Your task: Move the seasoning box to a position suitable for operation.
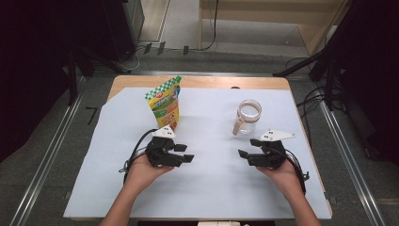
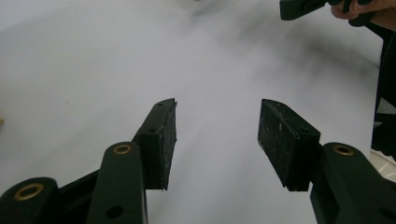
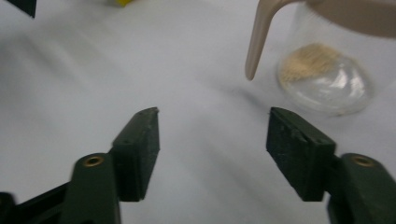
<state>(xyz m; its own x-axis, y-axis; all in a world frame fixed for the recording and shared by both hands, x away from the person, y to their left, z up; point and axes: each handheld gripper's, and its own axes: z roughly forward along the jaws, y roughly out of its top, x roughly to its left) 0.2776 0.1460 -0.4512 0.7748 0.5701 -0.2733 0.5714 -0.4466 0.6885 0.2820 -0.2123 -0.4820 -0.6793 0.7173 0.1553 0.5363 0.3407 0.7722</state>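
A green and yellow stand-up pouch (image 1: 166, 104) stands upright on the white sheet, just behind my left gripper (image 1: 187, 153). That gripper (image 2: 217, 135) is open with nothing between its jaws, pointing toward the table's middle. A clear glass jug (image 1: 247, 117) with a beige rim and handle stands at the right, behind my right gripper (image 1: 248, 147). In the right gripper view the jug (image 3: 327, 79) has a little tan powder at its bottom, and its beige handle (image 3: 258, 39) hangs down. My right gripper (image 3: 214, 135) is open and empty, short of the jug.
The white sheet (image 1: 207, 188) covers most of the wooden table (image 1: 211, 81). Beyond the far edge lie cables and dark stands on the floor. The other gripper's jaw tip (image 2: 299, 7) and a hand appear at the top right of the left gripper view.
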